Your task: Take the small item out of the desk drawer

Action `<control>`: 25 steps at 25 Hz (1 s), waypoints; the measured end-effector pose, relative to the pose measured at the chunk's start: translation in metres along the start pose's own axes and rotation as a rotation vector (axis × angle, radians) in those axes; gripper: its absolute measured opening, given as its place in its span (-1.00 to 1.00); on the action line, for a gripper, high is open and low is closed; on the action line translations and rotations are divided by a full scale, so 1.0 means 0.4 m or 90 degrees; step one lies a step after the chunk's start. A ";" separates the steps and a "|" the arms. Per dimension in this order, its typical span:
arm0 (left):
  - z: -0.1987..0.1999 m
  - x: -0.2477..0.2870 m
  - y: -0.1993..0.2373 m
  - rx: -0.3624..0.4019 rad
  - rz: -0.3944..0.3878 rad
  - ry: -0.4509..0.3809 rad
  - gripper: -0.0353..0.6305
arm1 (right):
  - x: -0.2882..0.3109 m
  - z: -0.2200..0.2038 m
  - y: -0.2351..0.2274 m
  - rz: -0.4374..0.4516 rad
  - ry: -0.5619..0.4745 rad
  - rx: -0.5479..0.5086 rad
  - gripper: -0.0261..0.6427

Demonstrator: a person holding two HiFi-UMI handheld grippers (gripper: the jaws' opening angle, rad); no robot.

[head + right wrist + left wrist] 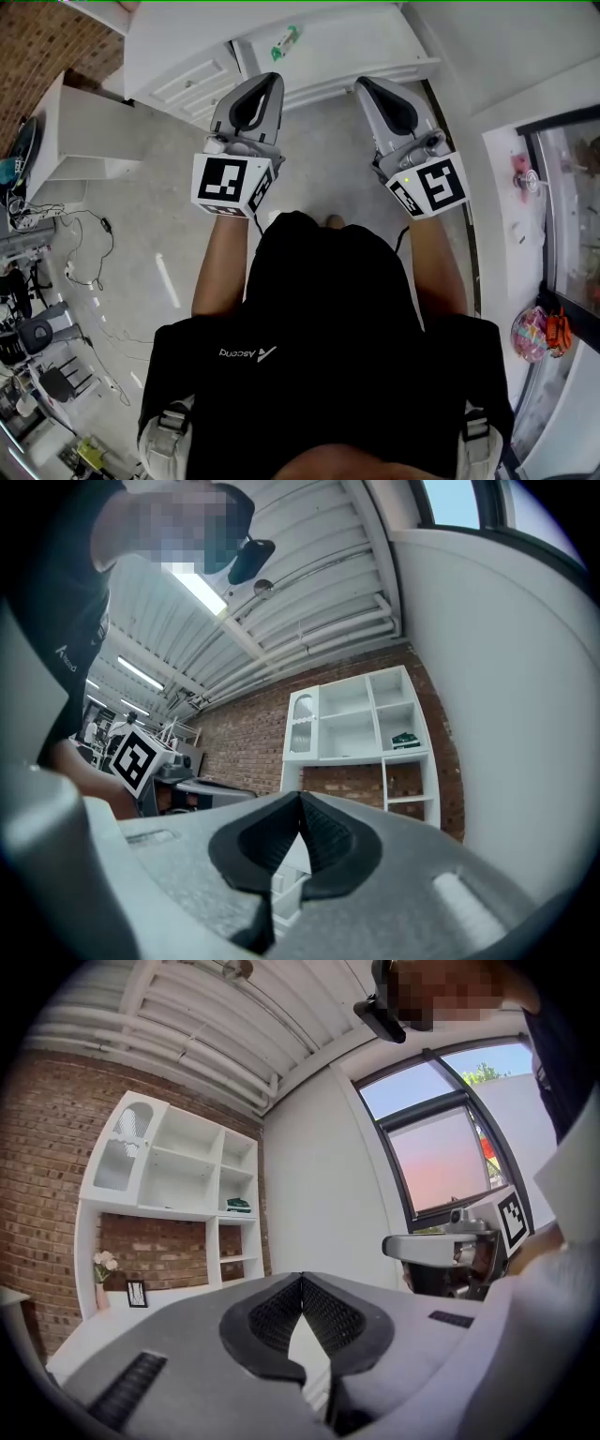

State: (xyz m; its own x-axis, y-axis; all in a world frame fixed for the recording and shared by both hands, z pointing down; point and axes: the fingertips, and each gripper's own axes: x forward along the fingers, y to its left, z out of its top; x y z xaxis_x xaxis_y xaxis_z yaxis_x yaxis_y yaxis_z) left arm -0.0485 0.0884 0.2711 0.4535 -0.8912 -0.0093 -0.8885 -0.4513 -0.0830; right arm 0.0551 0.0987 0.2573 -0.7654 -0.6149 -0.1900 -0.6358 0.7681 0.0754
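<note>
Both grippers are held up side by side in front of the person's chest, pointing toward a white desk. My left gripper is shut, its ribbed pads meeting with nothing between them. My right gripper is shut and empty as well, and its pads touch. Panelled drawer fronts sit below the desk top and look closed; nothing inside them shows. A small green item lies on the white furniture beyond the jaws. It also shows on a shelf of the white shelf unit.
A brick wall backs the shelf unit. A vase of flowers and a small picture frame stand on the desk. A white cabinet and loose cables are at the left, a window at the right.
</note>
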 end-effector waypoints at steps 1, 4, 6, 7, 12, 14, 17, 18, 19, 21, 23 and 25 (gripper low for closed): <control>-0.004 0.009 0.001 0.002 0.007 0.002 -0.90 | -0.004 -0.004 -0.009 0.003 0.001 -0.002 -0.92; -0.016 0.034 0.003 0.006 0.021 0.009 -0.90 | -0.011 -0.015 -0.033 0.010 0.007 -0.010 -0.92; -0.029 0.048 0.009 0.007 0.026 0.018 -0.90 | -0.011 -0.020 -0.045 0.013 0.009 -0.011 -0.92; -0.036 0.055 0.015 0.007 0.028 0.023 -0.90 | -0.007 -0.023 -0.049 0.015 0.009 -0.010 -0.92; -0.076 0.111 0.075 0.003 0.035 0.043 -0.90 | 0.042 -0.036 -0.074 0.025 0.012 -0.019 -0.92; -0.106 0.148 0.103 -0.001 0.034 0.055 -0.90 | 0.070 -0.054 -0.093 0.029 0.019 -0.024 -0.92; -0.151 0.207 0.149 -0.008 0.029 0.068 -0.90 | 0.123 -0.081 -0.129 0.028 0.031 -0.028 -0.92; -0.164 0.227 0.166 -0.010 0.027 0.072 -0.90 | 0.143 -0.089 -0.140 0.029 0.034 -0.029 -0.92; -0.178 0.246 0.185 -0.011 0.027 0.077 -0.90 | 0.165 -0.098 -0.152 0.030 0.038 -0.031 -0.92; -0.214 0.288 0.226 -0.015 0.029 0.090 -0.90 | 0.209 -0.122 -0.177 0.032 0.048 -0.034 -0.92; -0.254 0.330 0.265 -0.019 0.029 0.109 -0.90 | 0.252 -0.147 -0.209 0.028 0.057 -0.032 -0.92; -0.293 0.367 0.302 -0.025 0.026 0.131 -0.90 | 0.293 -0.169 -0.239 0.022 0.065 -0.028 -0.92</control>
State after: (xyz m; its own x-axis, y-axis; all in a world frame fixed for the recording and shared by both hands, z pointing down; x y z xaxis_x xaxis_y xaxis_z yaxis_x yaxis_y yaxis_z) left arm -0.0973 -0.1024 0.3764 0.3970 -0.8976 0.1918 -0.9096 -0.4127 -0.0484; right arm 0.0192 -0.0588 0.2938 -0.7917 -0.6049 -0.0857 -0.6109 0.7821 0.1228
